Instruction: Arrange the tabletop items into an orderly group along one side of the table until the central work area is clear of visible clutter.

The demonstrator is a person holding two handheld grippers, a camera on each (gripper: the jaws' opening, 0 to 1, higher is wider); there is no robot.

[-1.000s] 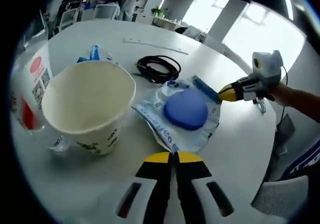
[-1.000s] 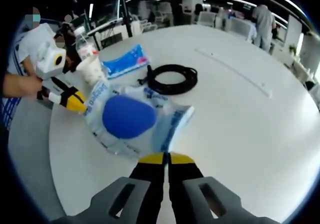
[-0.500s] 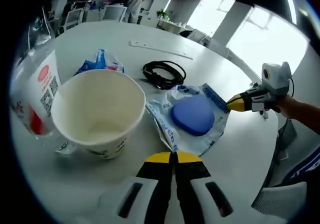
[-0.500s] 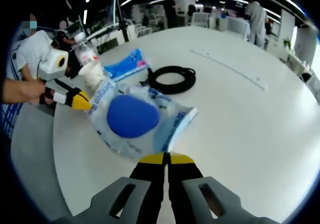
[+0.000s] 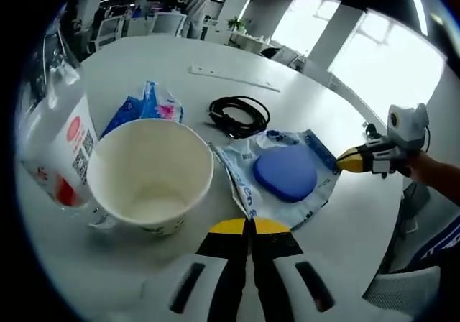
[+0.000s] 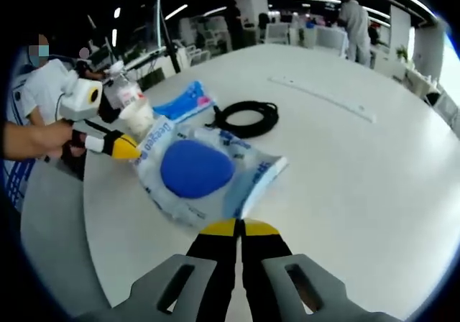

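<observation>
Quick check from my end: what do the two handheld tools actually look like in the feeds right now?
Both match: the left tool and right tool each have black jaws tipped in yellow on pale grey bodies with dark slots. Seen from across the table, each has white-banded jaw bases, and a thin dark cable hangs from the rear.

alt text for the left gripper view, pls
The left tool, shut, points at a white table holding an empty paper cup, a clear bag with a blue pad, a black cable coil, a bottle and a blue packet. The right tool enters from the right.
</observation>
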